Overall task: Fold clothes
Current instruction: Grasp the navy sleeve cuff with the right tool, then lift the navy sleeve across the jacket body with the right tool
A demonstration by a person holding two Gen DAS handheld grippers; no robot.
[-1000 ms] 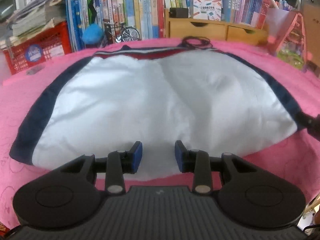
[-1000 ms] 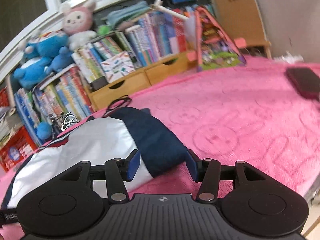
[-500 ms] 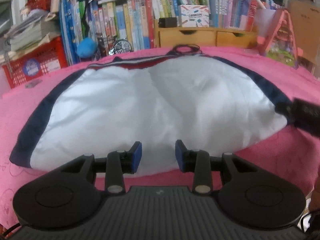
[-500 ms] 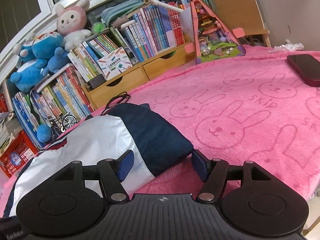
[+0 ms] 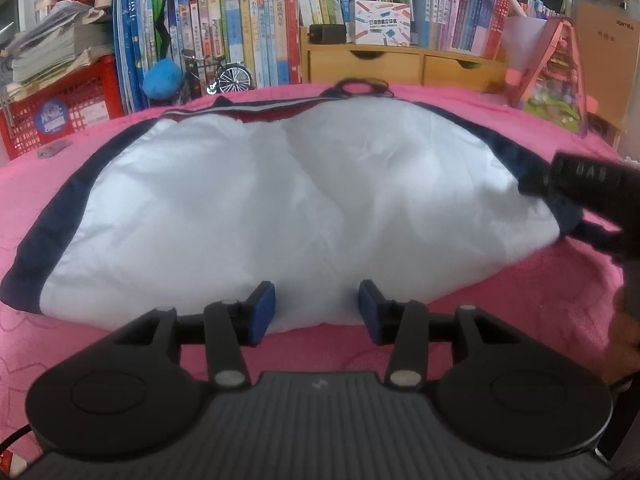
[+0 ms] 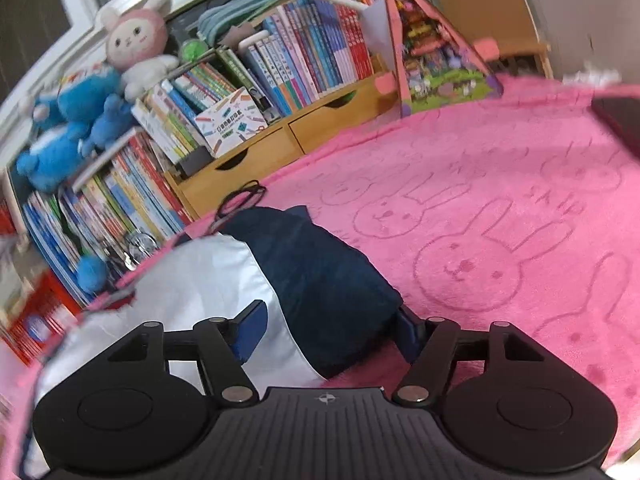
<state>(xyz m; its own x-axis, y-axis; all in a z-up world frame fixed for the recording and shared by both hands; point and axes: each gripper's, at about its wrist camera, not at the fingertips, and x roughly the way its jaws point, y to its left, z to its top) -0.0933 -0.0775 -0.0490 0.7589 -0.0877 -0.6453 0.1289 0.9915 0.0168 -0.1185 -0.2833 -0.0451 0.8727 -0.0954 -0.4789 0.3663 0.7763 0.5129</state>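
Observation:
A white garment with navy side panels and a red-striped collar (image 5: 280, 200) lies spread on the pink blanket. My left gripper (image 5: 316, 312) is open at its near hem, the white edge between the blue pads. My right gripper (image 6: 332, 332) is open and straddles the garment's navy right corner (image 6: 320, 276). The right gripper also shows in the left wrist view (image 5: 588, 196) at the garment's right edge.
The pink rabbit-print blanket (image 6: 500, 220) covers the surface. A bookshelf with books (image 5: 248, 32), wooden drawers (image 5: 400, 66), a red crate (image 5: 60, 108) and a pink toy house (image 5: 556, 76) line the far edge. Black glasses (image 6: 240, 200) lie by the collar. A dark phone (image 6: 620, 120) lies at the right.
My right gripper has moved forward and opened wider around the navy corner. My left gripper has drawn back slightly toward the hem.

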